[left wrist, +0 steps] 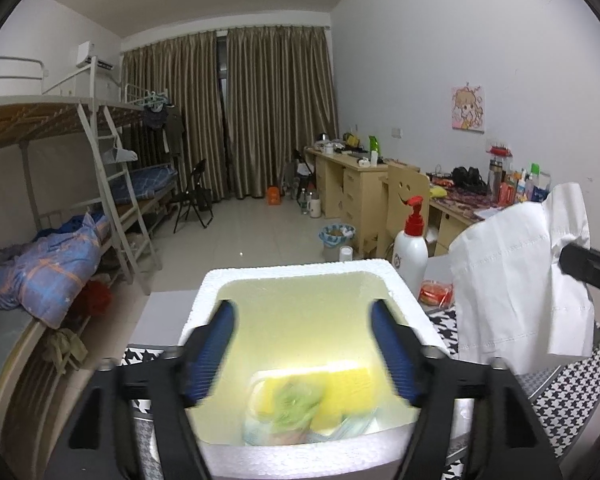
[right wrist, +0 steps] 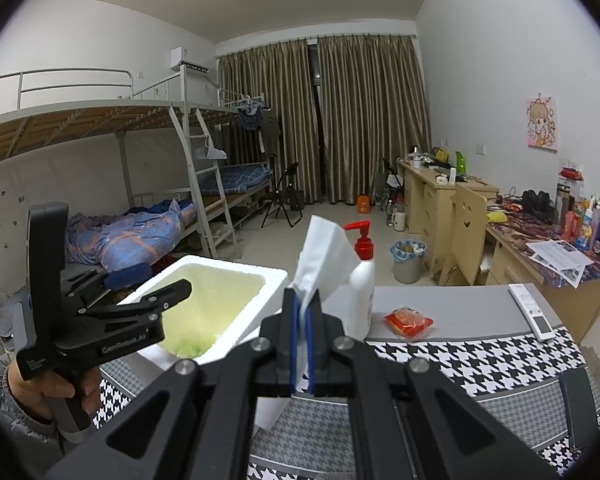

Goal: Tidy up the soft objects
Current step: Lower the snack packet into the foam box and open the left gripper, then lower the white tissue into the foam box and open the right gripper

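Note:
A white foam box (left wrist: 300,276) stands on the table; it also shows in the right wrist view (right wrist: 220,268). Inside lie a yellow sponge (left wrist: 348,384) and a bag with green and pale soft items (left wrist: 296,408). My left gripper (left wrist: 304,320) is open and empty, its blue-padded fingers over the box's opening; it also shows in the right wrist view (right wrist: 140,292). My right gripper (right wrist: 302,304) is shut on a white tissue (right wrist: 324,256), held in the air to the right of the box. The tissue (left wrist: 516,280) hangs at the right of the left wrist view.
A white pump bottle with a red top (right wrist: 362,280) stands behind the box. A red packet (right wrist: 408,322) and a white remote (right wrist: 532,312) lie on the grey table with its houndstooth cloth (right wrist: 460,360). Bunk beds are left, desks right.

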Motion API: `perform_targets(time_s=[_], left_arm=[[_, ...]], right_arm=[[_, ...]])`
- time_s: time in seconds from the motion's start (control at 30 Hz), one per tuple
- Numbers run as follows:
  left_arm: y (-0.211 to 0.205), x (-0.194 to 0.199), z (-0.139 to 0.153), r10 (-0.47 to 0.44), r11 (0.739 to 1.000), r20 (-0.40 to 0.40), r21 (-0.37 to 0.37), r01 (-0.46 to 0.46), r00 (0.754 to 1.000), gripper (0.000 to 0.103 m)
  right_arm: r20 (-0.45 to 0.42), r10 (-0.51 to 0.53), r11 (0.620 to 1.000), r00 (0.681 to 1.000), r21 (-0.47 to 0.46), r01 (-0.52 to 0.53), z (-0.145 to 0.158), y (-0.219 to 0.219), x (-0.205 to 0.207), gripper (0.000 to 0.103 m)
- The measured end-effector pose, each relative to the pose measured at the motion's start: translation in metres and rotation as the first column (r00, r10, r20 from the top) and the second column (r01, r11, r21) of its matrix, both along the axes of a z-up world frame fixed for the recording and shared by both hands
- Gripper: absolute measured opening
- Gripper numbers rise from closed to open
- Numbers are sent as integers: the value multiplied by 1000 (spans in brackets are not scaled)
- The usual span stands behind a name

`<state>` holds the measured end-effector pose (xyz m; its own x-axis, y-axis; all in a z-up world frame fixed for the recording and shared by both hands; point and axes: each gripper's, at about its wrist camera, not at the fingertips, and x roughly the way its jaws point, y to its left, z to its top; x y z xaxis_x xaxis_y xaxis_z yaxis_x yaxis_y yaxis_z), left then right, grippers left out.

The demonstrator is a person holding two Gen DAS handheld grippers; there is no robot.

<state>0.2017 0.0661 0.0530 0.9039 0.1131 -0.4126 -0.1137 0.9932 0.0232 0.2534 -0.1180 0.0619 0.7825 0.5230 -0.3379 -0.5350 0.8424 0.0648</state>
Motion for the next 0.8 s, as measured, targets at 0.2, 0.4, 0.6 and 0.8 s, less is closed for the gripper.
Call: perform_targets(time_s=[0.2,0.4,0.6,0.8], left_arm=[[8,-8,7,29,1000,43,-7,-29,999,99],[15,-15,12,53,999,65,-14,-53,996,102],[21,-26,16,77,997,94,-20,-75,993,102],[26,-34,18,85,996,109,-16,-84,990,102]], right_arm=[[10,-6,1000,1000,1,6,4,3,-2,6],[34,1,1000,999,3,-1,10,6,-3,6],[60,18,1000,998,5,-19,16,9,-9,6],[88,39,999,995,12,-40,22,14,-14,6]])
